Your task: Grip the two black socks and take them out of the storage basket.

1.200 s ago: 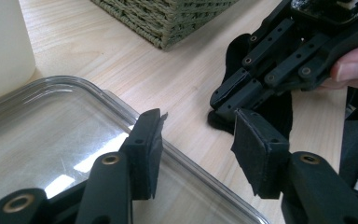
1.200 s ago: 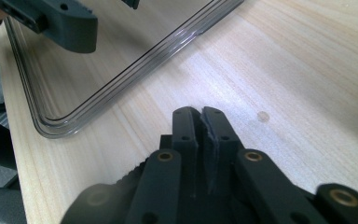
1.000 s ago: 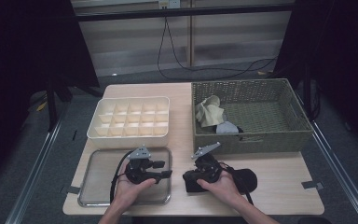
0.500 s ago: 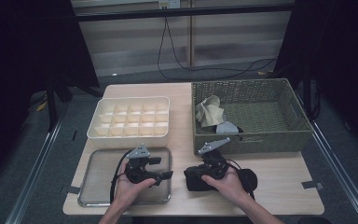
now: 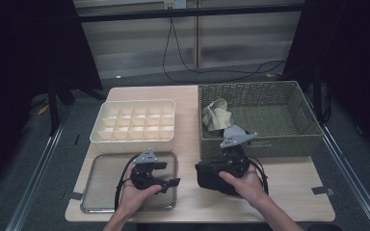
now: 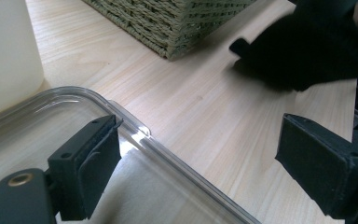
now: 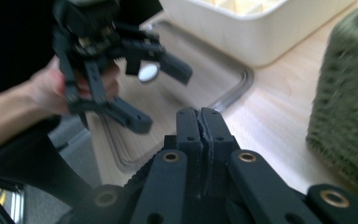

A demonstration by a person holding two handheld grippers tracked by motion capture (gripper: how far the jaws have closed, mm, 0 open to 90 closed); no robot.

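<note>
Your left gripper [image 5: 169,174] hovers over the right end of the clear tray [image 5: 101,166], jaws spread wide with nothing between them. In the left gripper view one jaw sits above the tray's [image 6: 135,135] rounded corner and the other above bare wooden table [image 6: 200,102], so you straddle the tray's rim. Your right gripper [image 5: 201,174] is near the table's front edge, just in front of the woven basket [image 5: 270,144], with your hand [image 5: 243,183] wrapped round its body. Its jaws are pressed flat together and empty, as the right gripper view shows, pointing across the table toward your other hand and its gripper [image 7: 142,95]. The two grippers sit near each other but apart. Behind the tray lies the cream compartment box [image 5: 134,124], its cells looking empty from above. In the basket's near left corner there's a crumpled beige cloth [image 5: 216,114], well clear of both grippers. The basket's green weave [image 7: 349,107] blurs past on your right side in the right gripper view
</note>
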